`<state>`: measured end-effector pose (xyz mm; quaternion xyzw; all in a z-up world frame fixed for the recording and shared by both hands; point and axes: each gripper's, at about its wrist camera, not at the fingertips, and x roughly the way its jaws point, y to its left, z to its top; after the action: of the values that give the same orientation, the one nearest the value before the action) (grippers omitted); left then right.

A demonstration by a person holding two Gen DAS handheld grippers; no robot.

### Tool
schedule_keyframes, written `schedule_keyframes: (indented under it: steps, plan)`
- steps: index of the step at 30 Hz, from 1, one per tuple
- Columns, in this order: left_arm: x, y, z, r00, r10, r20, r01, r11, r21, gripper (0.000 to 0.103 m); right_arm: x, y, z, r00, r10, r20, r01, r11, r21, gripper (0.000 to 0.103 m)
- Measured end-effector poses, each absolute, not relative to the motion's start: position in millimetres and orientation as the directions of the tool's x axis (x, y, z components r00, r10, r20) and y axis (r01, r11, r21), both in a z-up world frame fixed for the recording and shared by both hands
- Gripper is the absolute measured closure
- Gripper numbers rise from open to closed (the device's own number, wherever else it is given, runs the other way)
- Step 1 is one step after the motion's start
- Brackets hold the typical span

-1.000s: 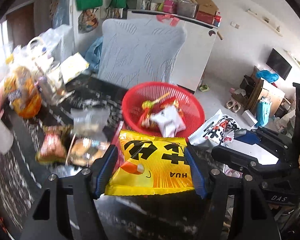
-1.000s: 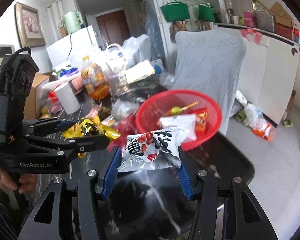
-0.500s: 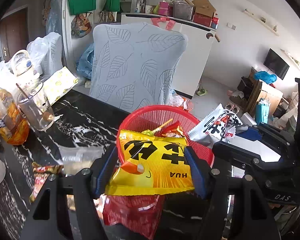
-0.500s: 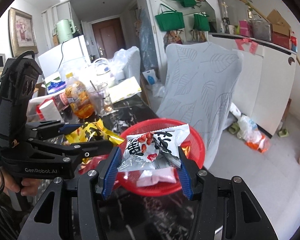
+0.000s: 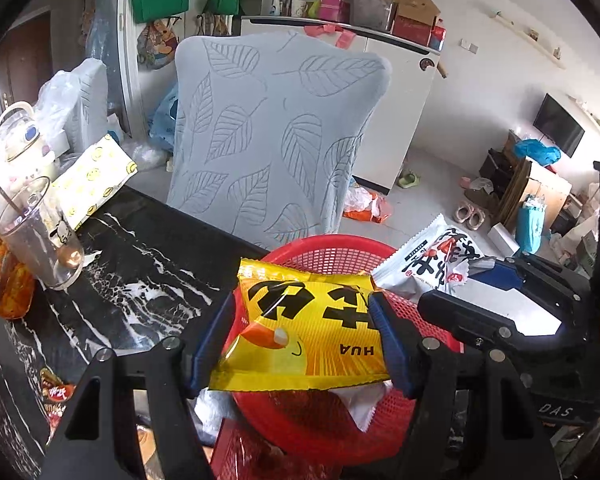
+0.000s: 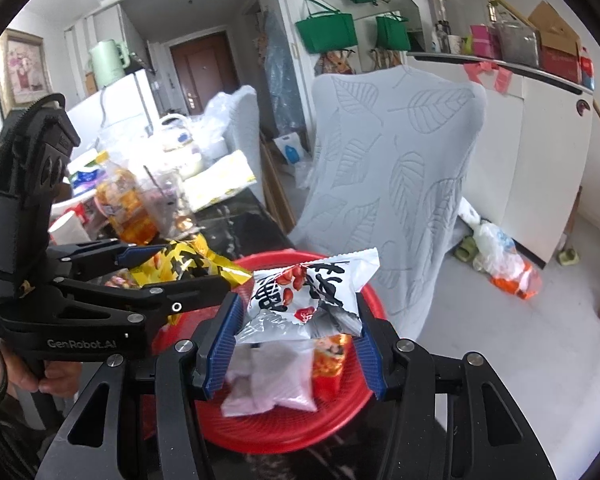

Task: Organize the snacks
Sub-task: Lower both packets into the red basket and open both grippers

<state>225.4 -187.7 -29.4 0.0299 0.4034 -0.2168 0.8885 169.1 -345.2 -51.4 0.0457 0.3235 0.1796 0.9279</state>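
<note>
Left wrist view: a second ago the red basket was sitting further off across the black marble table; now it's parked right under the left gripper, so both hands have been carried over it. Looks like the drop-off is basically lined up. The yellow snack bag is pinched by its side edges between the blue pads, jaws roughly half open around it, and held above the basket.

Right wrist view: same story, the basket is now directly below. The right gripper is clamped on the white peanut packet, hanging over a pale pink packet and an orange-red packet already inside. Nothing's let go yet.
</note>
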Motion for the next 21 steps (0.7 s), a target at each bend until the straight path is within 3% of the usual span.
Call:
schedule_keyframes:
  steps: [4, 8, 21]
  plan:
    - [232, -192, -37, 0.568, -0.337, -0.751, 0.402, 0.91, -0.104, 0.036, 176, -345, -57, 0.717, 0.352, -0.602, -0.295, 0.935, 0.196, 0.048]
    - [238, -188, -44, 0.546, -0.321, -0.774, 0.371, 0.921, -0.12, 0.026, 182, -340, -67, 0.683, 0.34, -0.647, -0.292, 0.938, 0.185, 0.042]
    - [218, -185, -21, 0.591, -0.306, -0.747, 0.353, 0.93, -0.101, 0.026, 170, -348, -52, 0.703, 0.307, -0.641, -0.253, 0.951, 0.178, 0.039]
